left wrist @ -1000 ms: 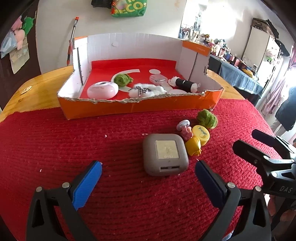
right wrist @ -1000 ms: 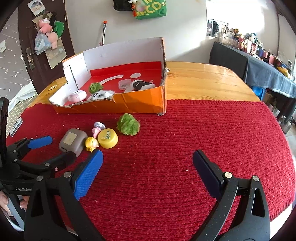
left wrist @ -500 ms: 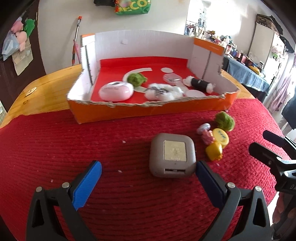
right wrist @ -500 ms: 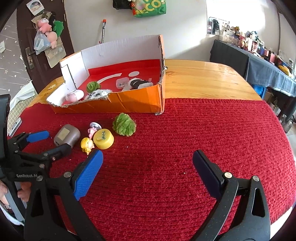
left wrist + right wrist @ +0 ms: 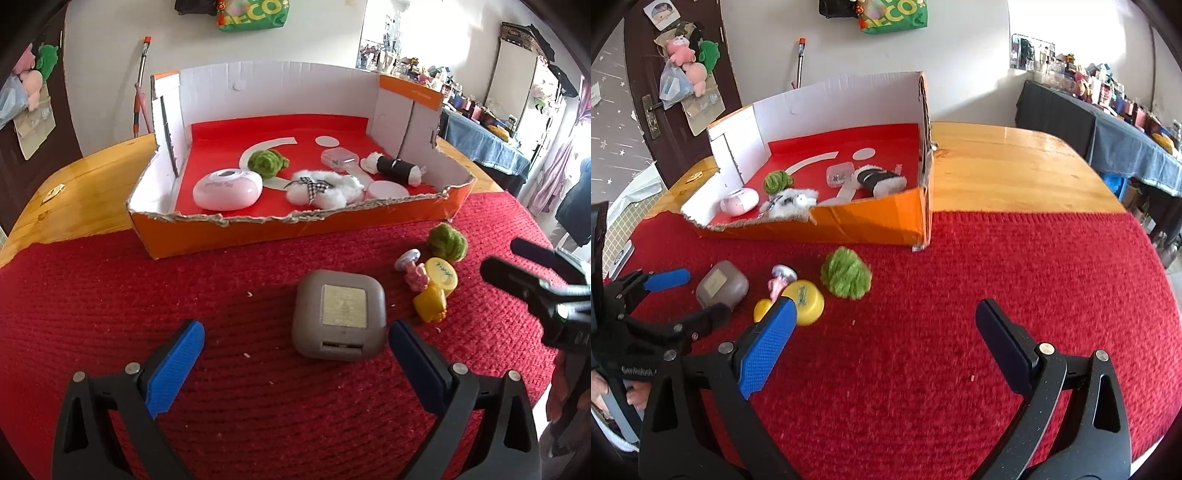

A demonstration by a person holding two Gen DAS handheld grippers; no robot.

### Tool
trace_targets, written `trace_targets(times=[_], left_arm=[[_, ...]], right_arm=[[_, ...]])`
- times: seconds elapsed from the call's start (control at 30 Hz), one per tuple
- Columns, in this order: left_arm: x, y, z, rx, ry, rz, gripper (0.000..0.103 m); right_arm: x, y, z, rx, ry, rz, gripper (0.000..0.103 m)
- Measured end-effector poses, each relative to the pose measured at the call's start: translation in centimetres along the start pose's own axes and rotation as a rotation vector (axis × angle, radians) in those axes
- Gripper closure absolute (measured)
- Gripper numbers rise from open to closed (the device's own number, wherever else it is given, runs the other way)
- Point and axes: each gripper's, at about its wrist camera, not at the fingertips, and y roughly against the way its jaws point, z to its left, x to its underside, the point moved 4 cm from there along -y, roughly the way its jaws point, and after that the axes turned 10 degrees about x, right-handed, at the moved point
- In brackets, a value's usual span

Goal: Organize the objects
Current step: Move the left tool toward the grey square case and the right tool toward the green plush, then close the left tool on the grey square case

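Note:
A grey square case (image 5: 338, 314) (image 5: 721, 285) lies on the red mat just ahead of my open left gripper (image 5: 293, 343), near its right finger. To its right lie a yellow toy (image 5: 430, 303), a yellow round tin (image 5: 440, 276) (image 5: 805, 301), a small pink figure (image 5: 415, 273) (image 5: 777, 282) and a green fuzzy ball (image 5: 447, 242) (image 5: 846, 273). My right gripper (image 5: 886, 328) is open over bare mat, its left finger in front of the tin. The orange cardboard box (image 5: 295, 230) (image 5: 857, 221) holds a pink oval device (image 5: 228, 189), a green ball (image 5: 266, 162), a white fluffy item (image 5: 317, 188) and a black roll (image 5: 397, 170).
A red knitted mat (image 5: 997, 277) covers the near part of a wooden table (image 5: 1008, 166). The other gripper shows at the right edge in the left wrist view (image 5: 535, 284) and at the left edge in the right wrist view (image 5: 646, 317). A dark cluttered side table (image 5: 1108, 122) stands to the right.
My left gripper has moved forward and left, so the grey case now lies close by its right finger. My right gripper has shifted left toward the yellow tin.

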Motion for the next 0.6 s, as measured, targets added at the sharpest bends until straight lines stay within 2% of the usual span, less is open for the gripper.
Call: trace_targets(times=[0.3, 0.47, 0.6], left_arm=[[0.1, 0.0, 0.1, 0.006, -0.01, -0.001, 0.001], [0.1, -0.1, 0.1, 0.012, -0.009, -0.001, 0.001], [0.1, 0.0, 0.1, 0.019, -0.014, 0.0, 0.001]], right_arm=[[-2.4, -3.4, 1.1, 0.037, 0.058, 0.064, 0.004], [-2.3, -4.6, 1.9, 0.076, 0.11, 0.088, 0.004], [-1.9, -4.4, 1.0, 0.062, 0.09, 0.098, 0.004]])
